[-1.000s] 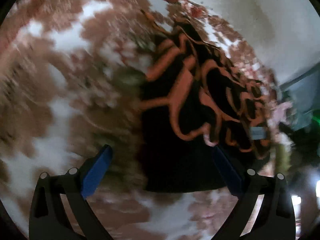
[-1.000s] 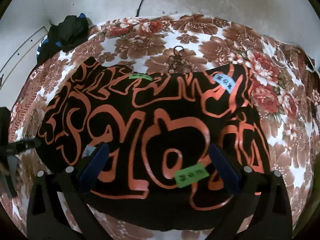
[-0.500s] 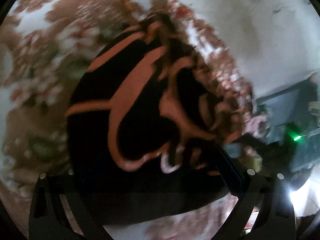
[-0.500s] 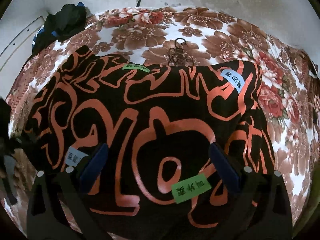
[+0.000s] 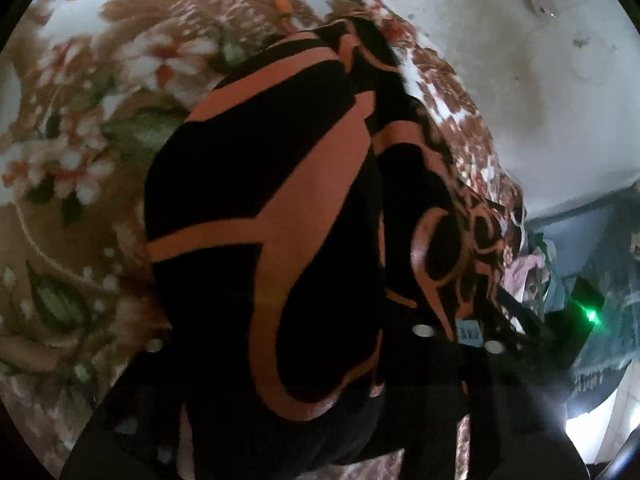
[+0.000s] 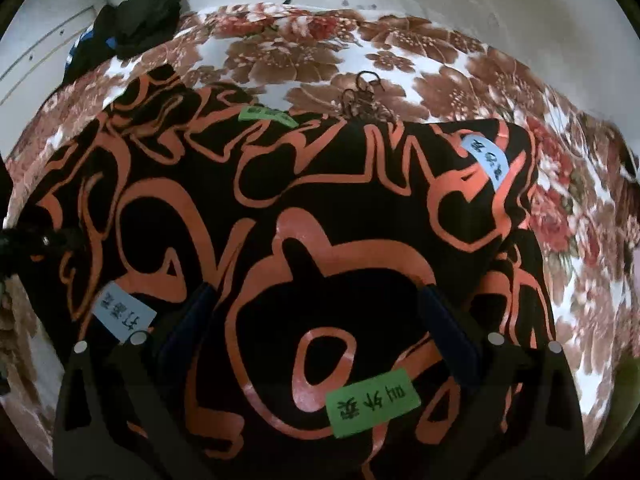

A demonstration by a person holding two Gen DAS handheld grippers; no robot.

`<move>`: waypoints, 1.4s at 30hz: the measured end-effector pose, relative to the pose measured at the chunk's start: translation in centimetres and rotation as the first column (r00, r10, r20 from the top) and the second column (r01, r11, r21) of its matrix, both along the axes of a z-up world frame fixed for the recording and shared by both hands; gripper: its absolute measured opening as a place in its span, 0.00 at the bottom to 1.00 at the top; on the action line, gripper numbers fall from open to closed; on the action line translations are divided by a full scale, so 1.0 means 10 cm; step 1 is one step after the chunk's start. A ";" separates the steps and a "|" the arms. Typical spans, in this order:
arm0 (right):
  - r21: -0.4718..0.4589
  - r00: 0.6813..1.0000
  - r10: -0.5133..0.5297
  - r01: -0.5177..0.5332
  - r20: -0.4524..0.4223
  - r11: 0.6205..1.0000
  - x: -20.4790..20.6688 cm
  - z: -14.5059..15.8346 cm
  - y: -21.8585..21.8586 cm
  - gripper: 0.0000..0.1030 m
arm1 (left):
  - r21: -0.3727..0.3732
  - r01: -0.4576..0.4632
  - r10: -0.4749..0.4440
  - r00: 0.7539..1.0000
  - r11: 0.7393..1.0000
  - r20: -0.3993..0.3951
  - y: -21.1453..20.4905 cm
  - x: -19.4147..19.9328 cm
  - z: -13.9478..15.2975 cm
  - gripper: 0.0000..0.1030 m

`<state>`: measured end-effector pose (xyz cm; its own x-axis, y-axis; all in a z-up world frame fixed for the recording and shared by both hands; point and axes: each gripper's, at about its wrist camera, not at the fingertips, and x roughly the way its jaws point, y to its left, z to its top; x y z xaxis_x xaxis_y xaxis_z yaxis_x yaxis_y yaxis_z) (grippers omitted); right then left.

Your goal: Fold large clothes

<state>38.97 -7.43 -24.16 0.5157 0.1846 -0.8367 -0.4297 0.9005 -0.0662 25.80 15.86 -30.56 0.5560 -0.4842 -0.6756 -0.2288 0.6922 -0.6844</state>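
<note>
Two views. Left wrist: my left gripper (image 5: 280,364), jaws closing, has the black-and-orange garment (image 5: 272,208) between them, filling mid-frame over the floral bedspread (image 5: 80,128). Right wrist: my right gripper (image 6: 316,320) stands open above the garment (image 6: 320,200) spread across centre frame.

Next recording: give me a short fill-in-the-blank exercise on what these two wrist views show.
1. The black garment carries curling lines coloured ____.
2. It lies on a bedspread printed with ____.
3. The paper label nearest the right gripper is coloured ____.
4. The right gripper's jaws stand ____ above the garment.

Missing words: orange; flowers; green; open
</note>
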 end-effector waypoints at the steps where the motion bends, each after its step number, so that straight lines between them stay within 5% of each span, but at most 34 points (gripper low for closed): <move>1: 0.004 1.000 -0.005 0.004 0.004 1.000 -0.02 0.05 -0.01 0.95 | 0.011 0.012 -0.012 1.000 1.000 0.011 0.01 -0.03 0.05 0.34; 7: -0.026 0.996 -0.043 0.045 0.080 0.999 -0.29 0.29 -0.16 0.95 | 0.022 0.018 -0.019 0.998 1.000 0.064 -0.01 -0.02 0.24 0.29; 16: -0.047 0.997 -0.075 0.076 0.016 0.996 -0.14 -0.26 -0.26 0.95 | 0.029 0.053 -0.056 0.987 0.998 0.153 -0.26 -0.03 0.71 0.28; 23: -0.011 0.997 -0.063 0.064 0.043 0.998 -0.19 -0.30 -0.30 0.95 | 0.163 0.132 -0.168 0.958 0.978 0.231 -0.89 0.07 1.19 0.27; 28: 0.038 0.998 -0.065 0.064 0.028 0.997 -0.22 -0.21 -0.44 0.95 | 0.316 0.192 -0.282 0.921 0.929 0.269 -1.53 0.12 1.50 0.27; 32: 0.070 0.978 -0.138 0.128 0.158 0.989 -0.46 0.20 -0.90 0.95 | 0.411 0.223 -0.349 0.899 0.884 0.263 -1.92 0.18 1.62 0.27; 37: 0.061 0.986 -0.169 0.169 0.003 0.984 -0.45 -0.18 -1.23 0.95 | 0.534 0.258 -0.437 0.867 0.805 0.241 -2.45 0.23 1.65 0.26; 39: 0.051 0.988 -0.156 0.156 0.004 0.987 -0.50 -0.30 -1.23 0.95 | 0.547 0.274 -0.463 0.852 0.791 0.243 -2.66 0.26 1.65 0.26; 42: 0.064 0.987 -0.157 0.155 0.026 0.986 -0.59 -0.30 -1.31 0.95 | 0.609 0.303 -0.525 0.821 0.733 0.223 -3.01 0.30 1.61 0.26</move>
<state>33.06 -20.55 -27.12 0.5675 0.1503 -0.8095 -0.2820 0.9592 -0.0196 28.81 -14.23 -14.42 0.6362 -0.3543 -0.6853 0.3525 0.9237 -0.1503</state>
